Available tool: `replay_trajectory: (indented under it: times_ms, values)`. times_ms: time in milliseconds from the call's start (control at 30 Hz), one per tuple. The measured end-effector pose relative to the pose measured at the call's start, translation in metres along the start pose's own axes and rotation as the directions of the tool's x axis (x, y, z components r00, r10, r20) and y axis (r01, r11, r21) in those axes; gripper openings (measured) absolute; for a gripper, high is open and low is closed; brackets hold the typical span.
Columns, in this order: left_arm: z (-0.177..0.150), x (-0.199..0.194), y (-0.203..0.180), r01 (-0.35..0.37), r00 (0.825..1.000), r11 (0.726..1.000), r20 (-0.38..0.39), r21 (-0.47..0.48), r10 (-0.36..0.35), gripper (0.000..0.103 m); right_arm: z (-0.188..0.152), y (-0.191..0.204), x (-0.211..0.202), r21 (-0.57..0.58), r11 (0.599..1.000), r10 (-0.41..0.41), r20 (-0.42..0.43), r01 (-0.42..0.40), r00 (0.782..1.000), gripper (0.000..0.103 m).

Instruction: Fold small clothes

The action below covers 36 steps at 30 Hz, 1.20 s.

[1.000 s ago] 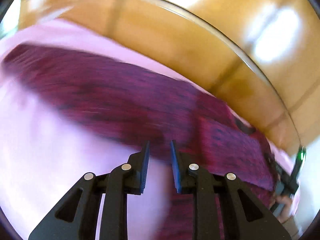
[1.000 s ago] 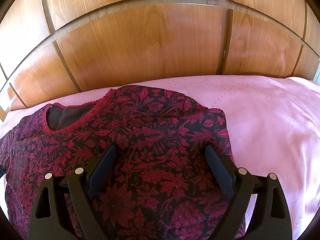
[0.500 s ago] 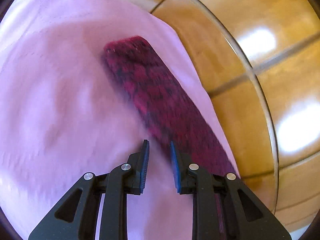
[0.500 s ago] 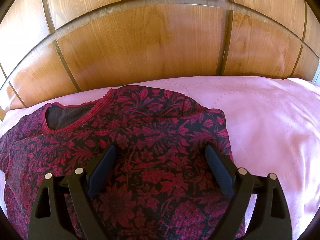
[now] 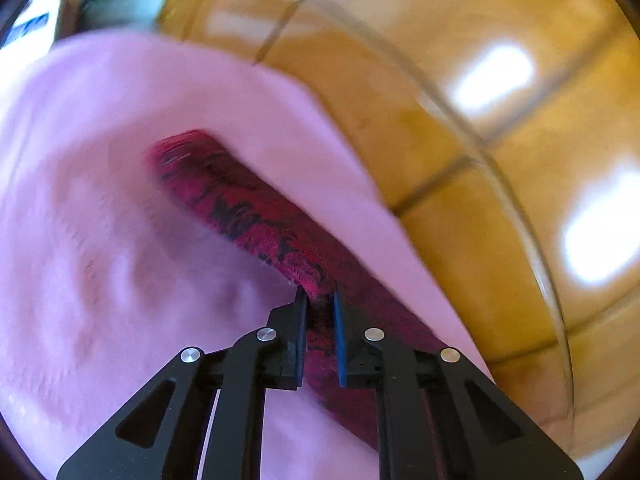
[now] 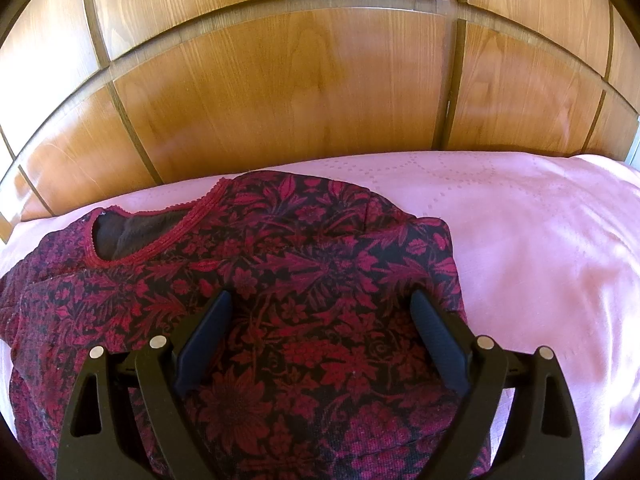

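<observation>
Left gripper (image 5: 320, 300), lower centre: closing on sleeve (image 5: 256, 220) edge, fabric between pads, presumably for folding inward. Right gripper (image 6: 320, 312), lower centre: wide open above sweater (image 6: 280, 280), gripping nothing. Spread on pink bedspread (image 6: 540, 240), beside wooden headboard (image 6: 280, 80).

No legible text, labels, brand marks, numbers or signs in either view. Left wrist view: motion blur throughout; a small blue-and-white patch at the upper-left edge is too blurred to identify. Right wrist view: sharp, but no print or tag visible anywhere.
</observation>
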State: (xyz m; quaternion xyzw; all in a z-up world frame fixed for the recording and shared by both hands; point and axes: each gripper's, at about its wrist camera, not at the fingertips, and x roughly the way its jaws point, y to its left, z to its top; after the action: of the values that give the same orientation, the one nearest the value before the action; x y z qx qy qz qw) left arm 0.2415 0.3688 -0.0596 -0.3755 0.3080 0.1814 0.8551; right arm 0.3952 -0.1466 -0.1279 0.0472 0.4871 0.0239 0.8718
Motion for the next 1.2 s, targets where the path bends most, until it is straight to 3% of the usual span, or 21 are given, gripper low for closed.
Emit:
replay_trajectory:
  times_ms: [100, 167, 233, 267, 367, 500, 567, 667, 733, 833, 967, 1033, 1133, 1200]
  values:
    - [-0.024, -0.022, -0.044, 0.060, 0.998, 0.988, 0.021, 0.142, -0.064, 0.010, 0.000, 0.000, 0.000, 0.000, 1.000, 0.000, 0.000, 0.000, 1.000, 0.091]
    - [-0.049, -0.033, -0.077, 0.103, 0.994, 0.963, 0.014, 0.249, -0.109, 0.010, 0.000, 0.000, 0.000, -0.001, 1.000, -0.001, 0.000, 0.001, 1.000, 0.091]
    - [-0.078, -0.037, -0.109, 0.146, 0.988, 0.928, -0.014, 0.344, -0.151, 0.010, 0.000, 0.000, 0.000, 0.000, 1.000, 0.000, 0.001, 0.000, 1.000, 0.091]
    - [-0.101, -0.038, -0.131, 0.172, 0.985, 0.895, -0.040, 0.411, -0.171, 0.010, 0.000, 0.000, 0.001, 0.000, 1.000, 0.000, 0.001, 0.000, 1.000, 0.091]
    - [-0.144, -0.028, -0.167, 0.232, 0.973, 0.838, -0.121, 0.494, -0.199, 0.010, 0.001, 0.001, 0.000, 0.002, 1.000, 0.003, 0.002, -0.003, 1.000, 0.091]
    - [-0.200, -0.001, -0.205, 0.283, 0.955, 0.785, -0.241, 0.551, -0.176, 0.010, 0.001, 0.000, 0.000, 0.007, 1.000, 0.009, 0.004, -0.009, 1.000, 0.091]
    - [-0.220, 0.009, -0.215, 0.291, 0.947, 0.761, -0.285, 0.579, -0.145, 0.016, 0.001, -0.001, 0.000, 0.010, 1.000, 0.013, 0.005, -0.014, 1.000, 0.091]
    - [-0.238, 0.009, -0.222, 0.254, 0.960, 0.725, -0.258, 0.640, -0.108, 0.024, 0.002, -0.002, 0.001, 0.016, 1.000, 0.021, 0.008, -0.021, 1.000, 0.091]
    - [-0.239, -0.001, -0.218, 0.241, 0.966, 0.724, -0.234, 0.647, -0.112, 0.024, 0.003, -0.003, 0.001, 0.019, 0.999, 0.027, 0.008, -0.027, 1.000, 0.091]
    - [-0.229, -0.015, -0.211, 0.247, 0.965, 0.757, -0.225, 0.605, -0.135, 0.024, 0.004, -0.002, 0.001, 0.019, 0.999, 0.027, 0.003, -0.027, 1.000, 0.092]
    - [-0.230, -0.026, -0.192, 0.228, 0.971, 0.756, -0.197, 0.614, -0.133, 0.024, 0.011, 0.008, -0.008, -0.024, 0.999, -0.026, -0.015, 0.025, 1.000, 0.092]
    - [-0.233, -0.025, -0.190, 0.226, 0.971, 0.756, -0.202, 0.614, -0.126, 0.024, 0.014, 0.018, -0.021, -0.041, 0.999, -0.031, 0.022, 0.032, 0.999, 0.092]
    - [-0.237, -0.023, -0.183, 0.225, 0.969, 0.754, -0.222, 0.618, -0.107, 0.025, 0.015, 0.037, -0.050, -0.034, 0.999, 0.033, 0.082, -0.030, 0.996, 0.092]
    - [-0.239, -0.019, -0.177, 0.236, 0.964, 0.762, -0.243, 0.604, -0.106, 0.035, 0.013, 0.053, -0.066, -0.029, 0.990, 0.138, 0.086, -0.136, 0.987, 0.091]
